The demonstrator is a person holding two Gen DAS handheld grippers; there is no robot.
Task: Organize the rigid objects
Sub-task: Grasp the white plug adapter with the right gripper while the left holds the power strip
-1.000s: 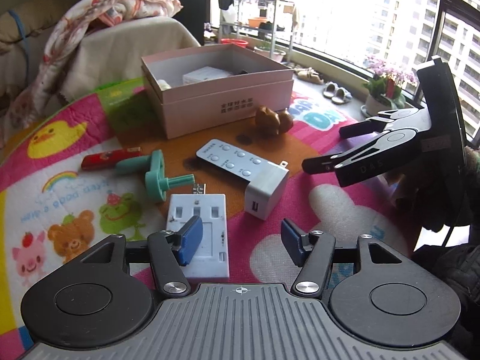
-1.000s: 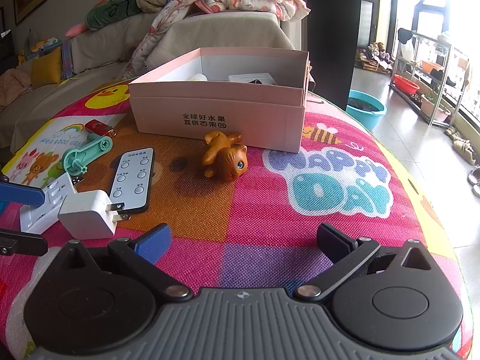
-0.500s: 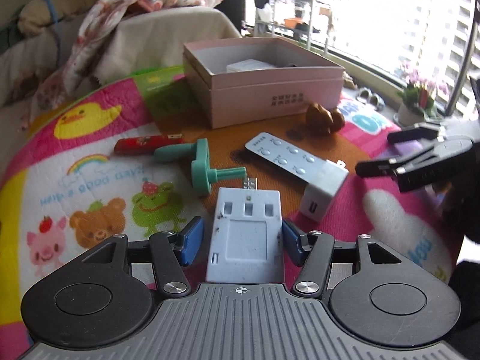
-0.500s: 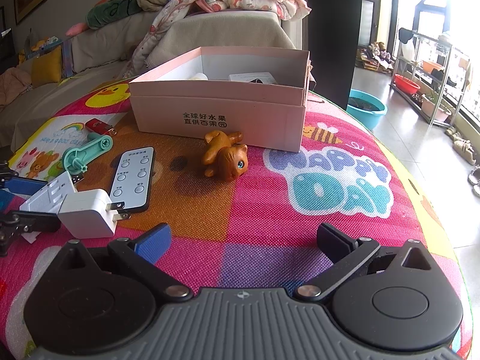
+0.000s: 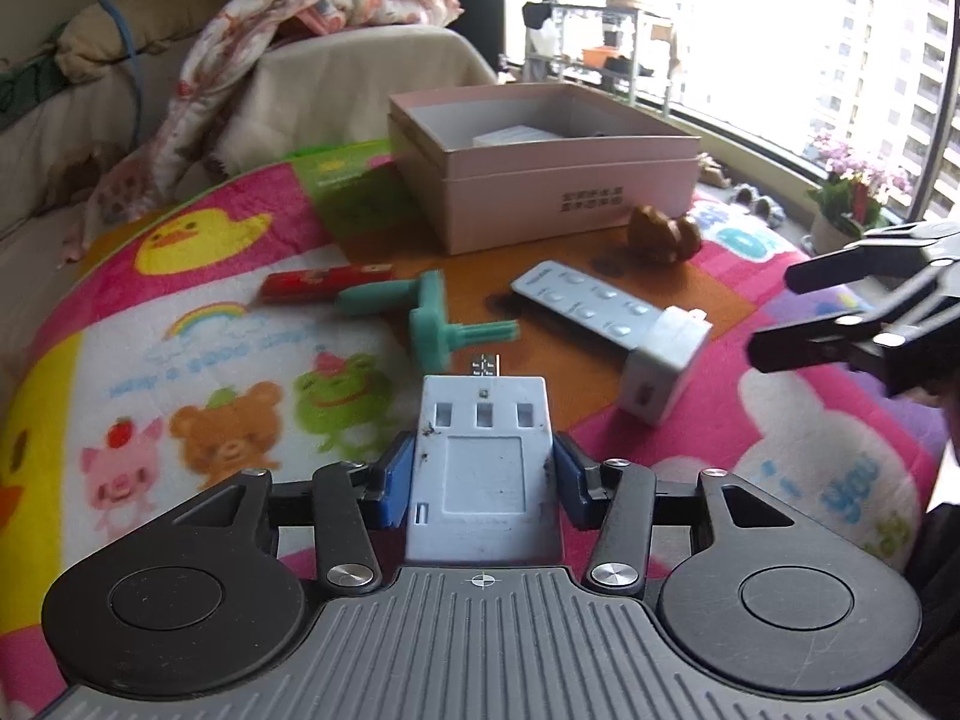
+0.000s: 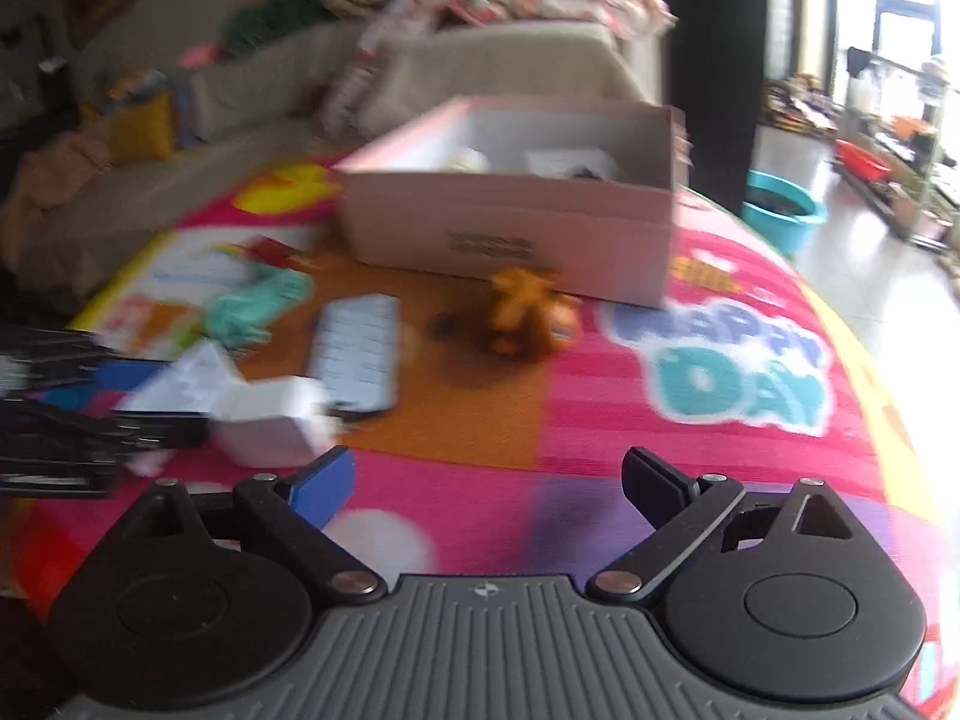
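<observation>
Two grippers angled down over the mat, left gripper [image 5: 483,473] closing onto white adapter [image 5: 483,456], right gripper [image 6: 486,483] wide, narrowing, empty.

Matt white plastic adapter [image 5: 483,463] above fuzzy printed cloth mat [image 5: 198,324].

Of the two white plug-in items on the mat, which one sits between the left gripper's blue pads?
The flat white adapter, between the closing left gripper. The cube charger lies apart, beside the remote.
</observation>
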